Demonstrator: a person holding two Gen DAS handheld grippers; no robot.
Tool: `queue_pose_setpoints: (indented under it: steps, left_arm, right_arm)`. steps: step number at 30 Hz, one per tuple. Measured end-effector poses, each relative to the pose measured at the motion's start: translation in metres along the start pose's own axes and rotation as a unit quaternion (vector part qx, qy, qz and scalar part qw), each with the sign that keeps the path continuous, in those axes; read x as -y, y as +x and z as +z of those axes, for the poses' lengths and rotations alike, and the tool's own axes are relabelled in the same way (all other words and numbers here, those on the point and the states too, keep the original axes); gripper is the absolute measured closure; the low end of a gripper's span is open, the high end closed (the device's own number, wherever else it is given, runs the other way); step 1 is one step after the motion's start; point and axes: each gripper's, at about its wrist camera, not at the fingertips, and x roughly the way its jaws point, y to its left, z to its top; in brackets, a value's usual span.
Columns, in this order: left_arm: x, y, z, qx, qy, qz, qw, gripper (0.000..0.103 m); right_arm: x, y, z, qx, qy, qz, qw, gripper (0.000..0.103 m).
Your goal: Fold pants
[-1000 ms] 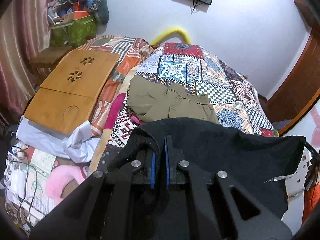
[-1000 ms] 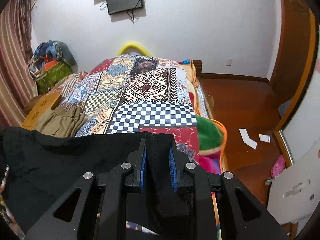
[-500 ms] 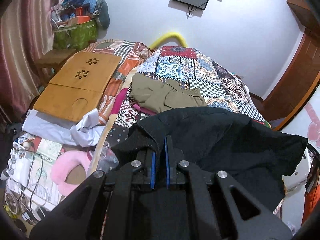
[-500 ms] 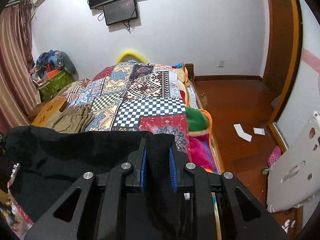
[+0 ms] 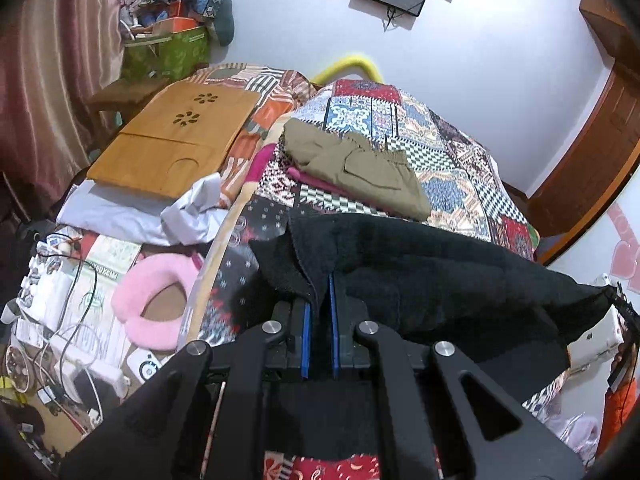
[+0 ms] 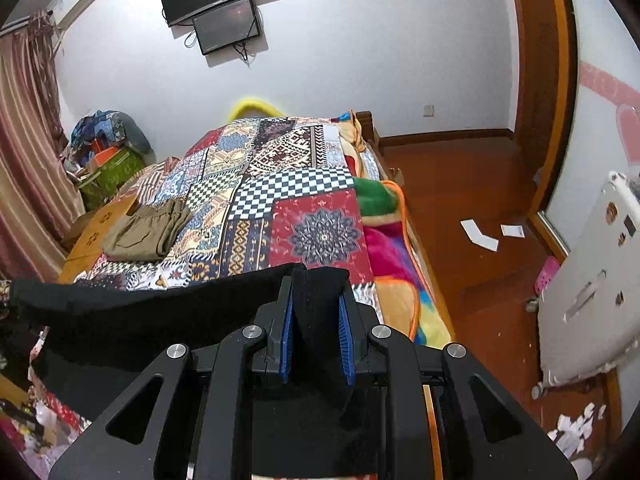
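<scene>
Since a second ago we have pulled both grippers back from the bed (image 6: pixel 320 232), so more floor shows. We hold the black pants (image 5: pixel 440 280) stretched between them, above the near end of the bed. Our left gripper (image 5: pixel 319 320) is clamped tight on one end, our right gripper (image 6: pixel 316 332) on a thicker bunch. Their long axis runs from one gripper to the other, across the bed, equally near both hands.

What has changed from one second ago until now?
Both grippers drew back from the bed, pulling the black pants with them; more floor shows. The left gripper and right gripper stay shut on the pants. The olive garment has not moved.
</scene>
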Motion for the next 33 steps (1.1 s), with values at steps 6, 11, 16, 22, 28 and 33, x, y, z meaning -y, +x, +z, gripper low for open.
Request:
queue_pose_setpoints:
  steps: [6, 11, 16, 22, 28, 33]
  left_arm:
    - [-0.007, -0.001, -0.030, -0.010, -0.008, -0.006, 0.9999, 0.095]
    - [-0.016, 0.013, -0.059, -0.036, -0.015, 0.001, 0.9992, 0.095]
    - [-0.021, 0.026, -0.075, -0.055, -0.018, 0.012, 0.9983, 0.095]
    - [-0.024, 0.029, -0.085, -0.061, -0.020, 0.018, 0.9977, 0.095]
    - [-0.022, 0.031, -0.093, -0.070, -0.008, 0.030, 0.9970, 0.095]
    - [-0.027, 0.034, -0.100, -0.080, -0.018, 0.025, 0.9963, 0.094]
  right_arm:
    - [0.004, -0.006, -0.021, -0.009, 0.006, -0.005, 1.000, 0.085]
    - [0.010, -0.001, -0.035, -0.026, 0.018, -0.006, 0.999, 0.085]
    - [0.007, 0.002, -0.027, -0.023, 0.012, -0.007, 1.000, 0.085]
    - [-0.017, -0.006, -0.001, 0.011, -0.045, -0.019, 0.999, 0.085]
    - [-0.029, -0.016, 0.009, 0.036, -0.072, -0.016, 0.997, 0.085]
    - [-0.006, 0.001, -0.018, -0.002, -0.038, -0.016, 0.999, 0.085]
